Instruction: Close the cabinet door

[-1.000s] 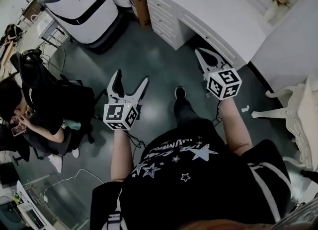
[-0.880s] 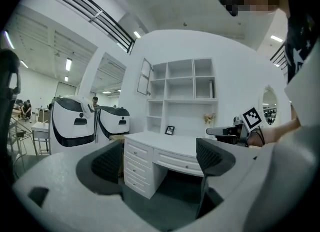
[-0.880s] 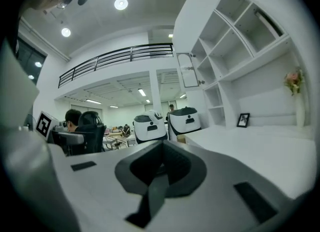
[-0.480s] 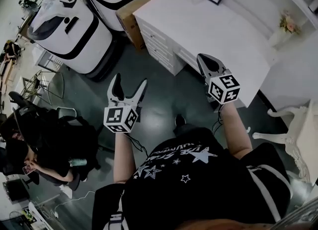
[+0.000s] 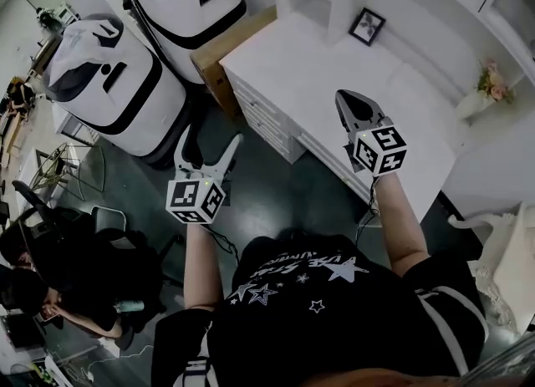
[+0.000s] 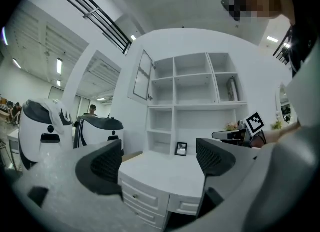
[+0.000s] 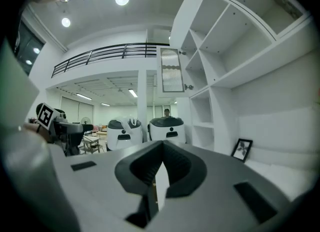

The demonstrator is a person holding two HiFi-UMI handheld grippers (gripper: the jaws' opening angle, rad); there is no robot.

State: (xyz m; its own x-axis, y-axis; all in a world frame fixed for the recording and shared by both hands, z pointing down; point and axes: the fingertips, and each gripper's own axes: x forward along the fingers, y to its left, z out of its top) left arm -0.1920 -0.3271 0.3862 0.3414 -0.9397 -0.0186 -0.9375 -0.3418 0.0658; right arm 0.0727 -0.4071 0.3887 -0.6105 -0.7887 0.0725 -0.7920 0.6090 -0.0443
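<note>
1. The cabinet door is a ribbed-glass panel in a white frame. It stands swung open at the upper left corner of the shelf unit, high above the white counter.
2. The left claw has its jaws wide apart with nothing between them. It hangs over the floor beside the counter's drawers.
3. The right claw has its jaws pressed together and is empty. It is held over the counter edge, well apart from the door.
4. Handling (judged): the door is probably light and swings freely on its hinges. The frame looks stiff, but the glass is fragile.
5. Hold (judged): push on the frame's free edge, or take the small knob. Avoid pressing the pane, and close gently so it does not slam.
</note>
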